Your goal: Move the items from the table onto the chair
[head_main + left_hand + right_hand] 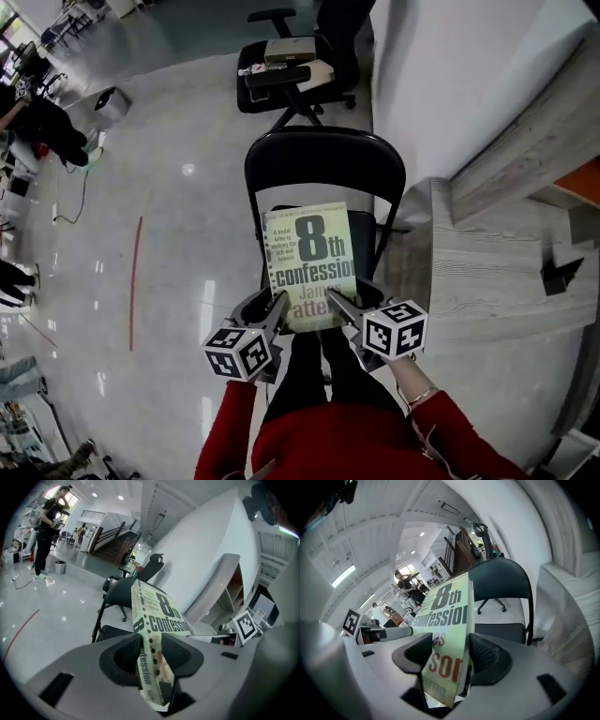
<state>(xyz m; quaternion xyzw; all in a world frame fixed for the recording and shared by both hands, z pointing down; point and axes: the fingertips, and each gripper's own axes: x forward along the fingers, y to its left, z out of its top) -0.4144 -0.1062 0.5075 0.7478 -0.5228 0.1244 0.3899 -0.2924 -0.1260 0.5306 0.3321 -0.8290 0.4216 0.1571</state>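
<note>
A pale green paperback, the "8th confession" book (309, 258), hangs face up over the seat of a black folding chair (323, 159). My left gripper (275, 307) is shut on its near left corner, my right gripper (339, 302) on its near right corner. In the left gripper view the book (157, 620) stands edge-on between the jaws of the left gripper (151, 645), with the chair (117, 592) behind it. The right gripper view shows the book's cover (445, 616) clamped in the right gripper (450, 653), with the chair's backrest (501, 578) beyond.
A light wooden table (487, 272) stands to the right of the chair, with a small black object (561, 275) on it. A white wall runs behind the table. Farther back, an office chair (286, 70) carries boxes. Glossy floor lies to the left.
</note>
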